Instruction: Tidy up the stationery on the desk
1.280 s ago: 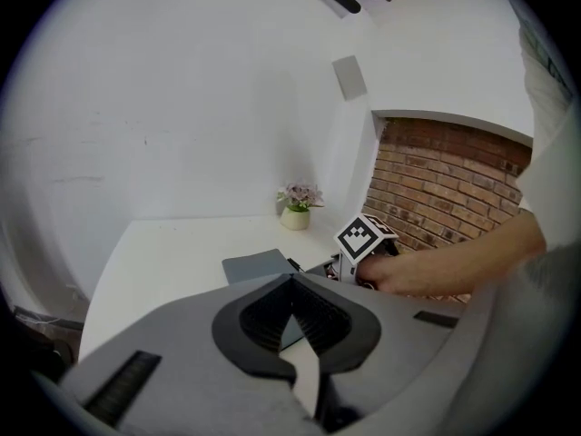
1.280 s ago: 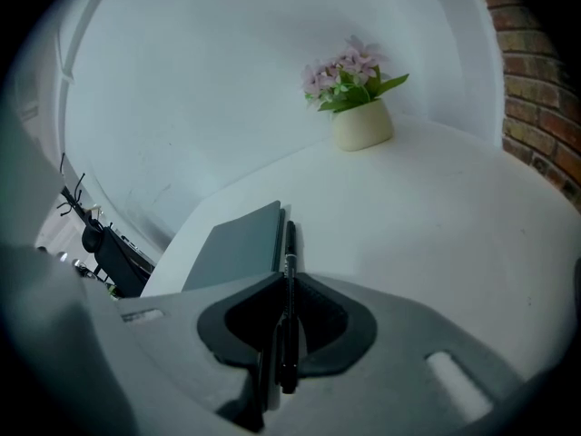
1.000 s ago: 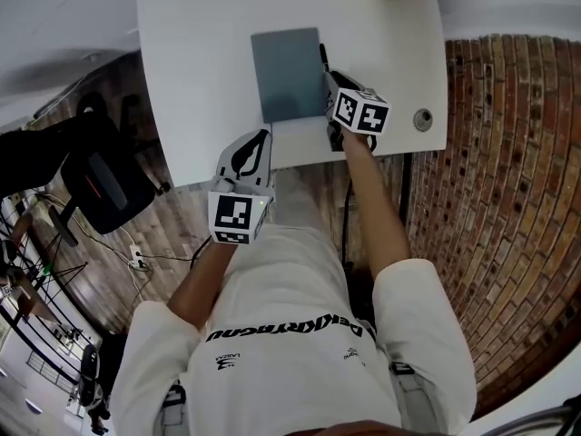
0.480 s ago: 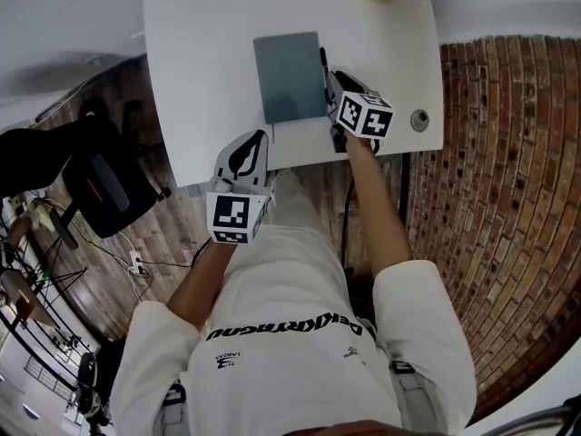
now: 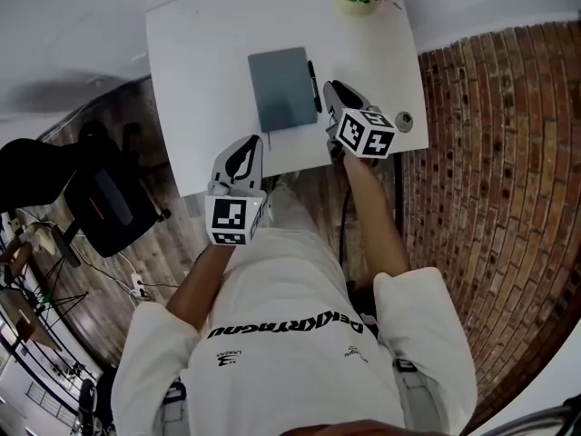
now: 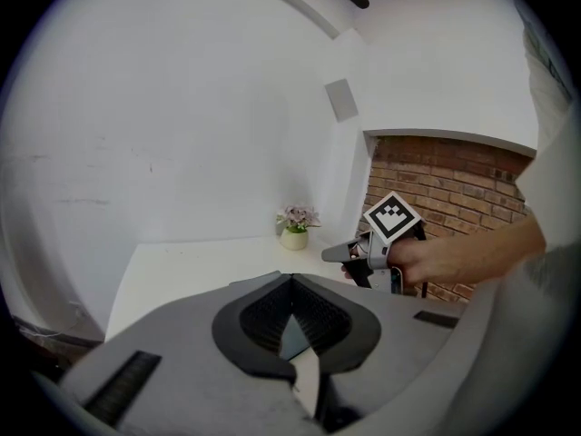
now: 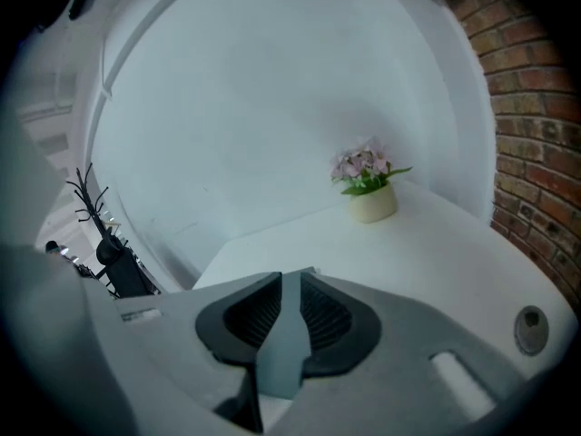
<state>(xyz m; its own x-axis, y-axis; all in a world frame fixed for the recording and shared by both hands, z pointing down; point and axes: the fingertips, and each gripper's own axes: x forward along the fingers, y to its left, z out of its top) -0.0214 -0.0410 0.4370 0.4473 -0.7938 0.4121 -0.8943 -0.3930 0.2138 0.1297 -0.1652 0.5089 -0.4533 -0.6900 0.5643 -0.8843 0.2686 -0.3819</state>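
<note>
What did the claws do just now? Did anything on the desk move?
The right claw lifted up off the desk, away from the pen, its jaws just opening a little with nothing between them. The left claw rose slightly too. The pen and the grey notebook stayed put, side by side.

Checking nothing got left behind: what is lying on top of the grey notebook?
Nothing: the cover of the notebook is bare. The black pen lies beside its right edge, on the desk. Anything beneath the notebook is hidden.

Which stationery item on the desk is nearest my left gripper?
The grey notebook; the thin black pen lies along its far, right edge.
</note>
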